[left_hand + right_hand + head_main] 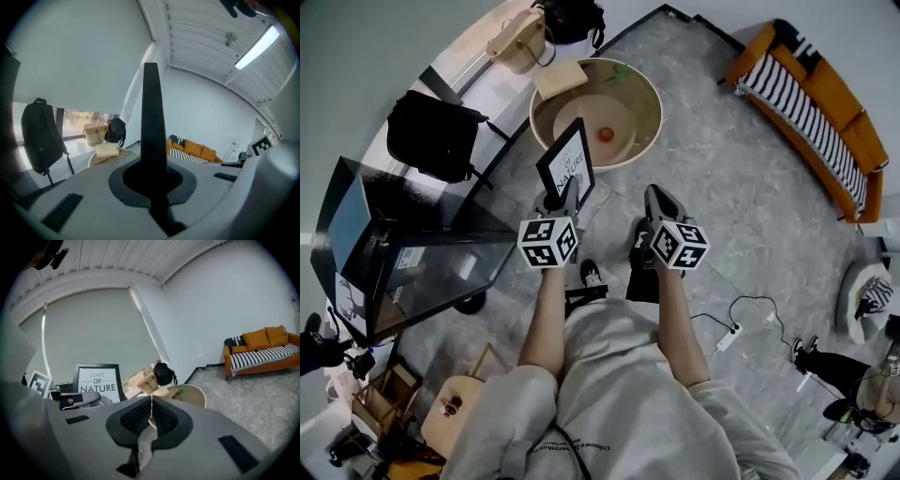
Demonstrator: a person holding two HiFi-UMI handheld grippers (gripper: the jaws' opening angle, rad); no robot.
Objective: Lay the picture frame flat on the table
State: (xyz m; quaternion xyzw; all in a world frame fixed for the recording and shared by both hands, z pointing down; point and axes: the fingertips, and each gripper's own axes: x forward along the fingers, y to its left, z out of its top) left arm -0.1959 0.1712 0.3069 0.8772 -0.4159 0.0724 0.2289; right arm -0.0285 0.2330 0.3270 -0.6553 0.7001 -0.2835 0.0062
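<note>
The picture frame (567,161) is black with a white print reading "LOVE OF NATURE". It stands upright in the air in front of the round beige table (657,111). My left gripper (560,200) is shut on its lower edge. In the left gripper view the frame (151,117) shows edge-on as a dark bar rising from between the jaws of the left gripper (152,180). My right gripper (657,199) hangs beside it to the right, shut and empty. In the right gripper view the right gripper (151,414) has its pads together, and the frame (97,379) faces it at the left.
On the round table lie a red ball (606,134) and a pale pad (560,78). A black backpack (434,131), a woven bag (517,39) and a dark bag (572,17) stand by the window. An orange sofa (811,98) is far right, a glass desk (403,253) at left.
</note>
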